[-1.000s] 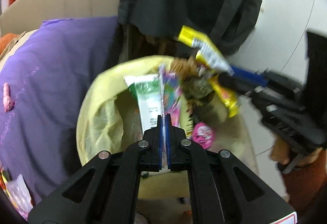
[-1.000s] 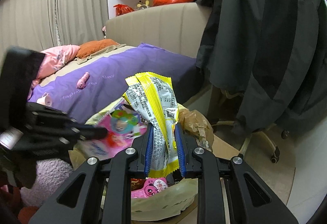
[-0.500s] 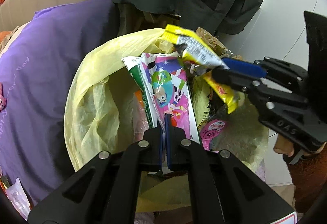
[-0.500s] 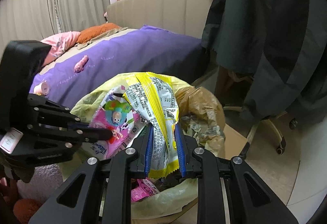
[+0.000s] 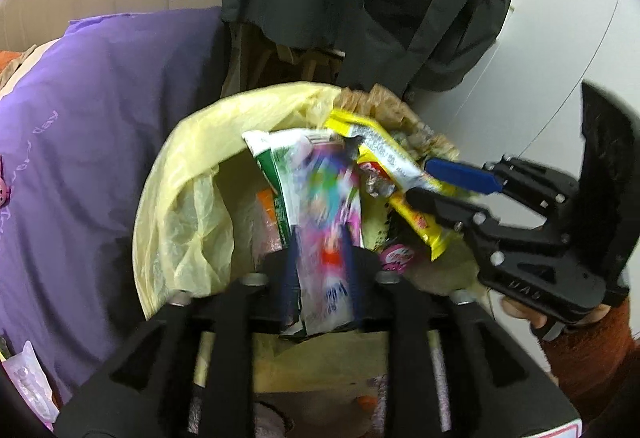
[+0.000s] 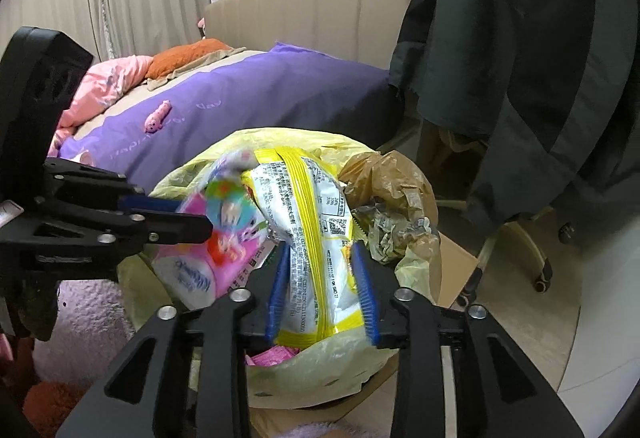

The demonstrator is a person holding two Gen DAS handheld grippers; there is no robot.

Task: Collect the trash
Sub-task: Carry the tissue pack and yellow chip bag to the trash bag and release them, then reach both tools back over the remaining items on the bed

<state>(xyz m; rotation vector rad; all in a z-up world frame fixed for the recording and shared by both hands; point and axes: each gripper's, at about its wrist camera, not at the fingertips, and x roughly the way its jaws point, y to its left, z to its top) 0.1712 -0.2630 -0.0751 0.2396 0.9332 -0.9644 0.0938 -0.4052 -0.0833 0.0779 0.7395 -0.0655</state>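
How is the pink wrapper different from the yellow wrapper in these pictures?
The pink wrapper carries bright cartoon pictures; the yellow wrapper shows a white back with small print and a yellow stripe. The pink one looks motion-blurred, the yellow one sharp. Both sit between gripper fingers over the yellow trash bag.

bin liner [image 5: 192,206]: pale yellow | wrapper [image 6: 316,238]: yellow-white | blurred packet [image 5: 328,206]: seemingly pink-multicolour

Two grippers [image 5: 322,278] [image 6: 322,286], two wrappers [image 5: 326,222] [image 6: 316,238], one bin bag [image 5: 192,198]
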